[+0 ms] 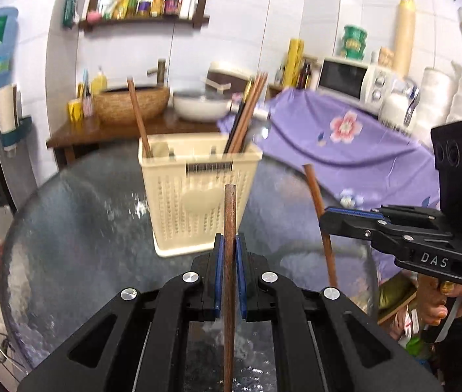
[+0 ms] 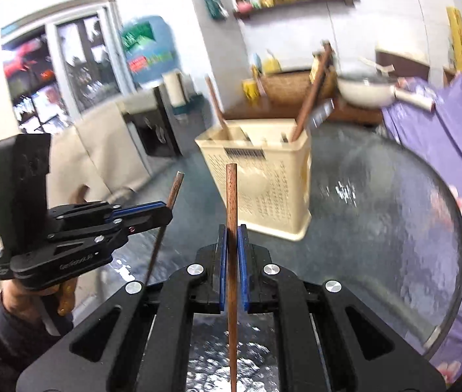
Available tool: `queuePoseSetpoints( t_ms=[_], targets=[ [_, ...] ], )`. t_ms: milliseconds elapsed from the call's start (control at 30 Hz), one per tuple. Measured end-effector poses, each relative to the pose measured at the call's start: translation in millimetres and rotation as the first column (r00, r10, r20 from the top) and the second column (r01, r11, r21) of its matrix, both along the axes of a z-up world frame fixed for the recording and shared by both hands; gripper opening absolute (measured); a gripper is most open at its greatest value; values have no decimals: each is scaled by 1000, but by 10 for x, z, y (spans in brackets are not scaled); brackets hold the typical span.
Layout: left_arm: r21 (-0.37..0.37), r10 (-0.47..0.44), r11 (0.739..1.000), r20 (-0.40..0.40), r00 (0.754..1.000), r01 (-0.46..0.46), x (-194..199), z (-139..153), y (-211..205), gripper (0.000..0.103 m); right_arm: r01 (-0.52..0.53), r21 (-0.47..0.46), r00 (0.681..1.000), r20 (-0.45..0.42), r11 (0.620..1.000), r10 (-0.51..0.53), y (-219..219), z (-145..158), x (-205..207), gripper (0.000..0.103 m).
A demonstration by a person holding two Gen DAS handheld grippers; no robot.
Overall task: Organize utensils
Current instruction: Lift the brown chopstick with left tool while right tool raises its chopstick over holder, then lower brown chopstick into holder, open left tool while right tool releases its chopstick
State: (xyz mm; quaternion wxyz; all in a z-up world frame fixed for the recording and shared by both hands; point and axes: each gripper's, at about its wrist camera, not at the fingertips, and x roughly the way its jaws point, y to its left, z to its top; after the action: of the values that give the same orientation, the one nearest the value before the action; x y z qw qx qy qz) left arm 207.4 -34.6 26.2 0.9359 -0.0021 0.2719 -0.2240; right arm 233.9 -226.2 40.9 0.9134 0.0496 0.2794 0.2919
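Jaws of each gripper (left (image 1: 230, 254), right (image 2: 232, 248)) clamp one upright chopstick (image 1: 230, 215); basket (image 1: 198, 192) beyond.

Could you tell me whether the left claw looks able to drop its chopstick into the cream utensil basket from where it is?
Probably yes. The left claw grips its chopstick upright, the utensil basket stands straight ahead with open top compartments, and nothing lies between.

Bright indoor light, motion-blurred background, fisheye-bent edges, glare on the glass table (image 1: 77, 228).
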Motion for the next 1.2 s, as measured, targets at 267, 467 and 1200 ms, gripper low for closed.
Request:
queuePoseSetpoints(
  t_ms=[267,467,1200],
  targets=[
    [-54,-18,998,69,997,22,-125,285,42,7,-35,23,997,74,999,33,24,272,-172,7],
    [-74,-17,997,77,997,23,-105,267,68,7,-22,16,996,91,1000,21,53,287,-198,7],
    [-83,-17,996,172,985,32,-149,667,157,7,-34,38,988,154,999,28,15,653,-105,7]
  ],
)
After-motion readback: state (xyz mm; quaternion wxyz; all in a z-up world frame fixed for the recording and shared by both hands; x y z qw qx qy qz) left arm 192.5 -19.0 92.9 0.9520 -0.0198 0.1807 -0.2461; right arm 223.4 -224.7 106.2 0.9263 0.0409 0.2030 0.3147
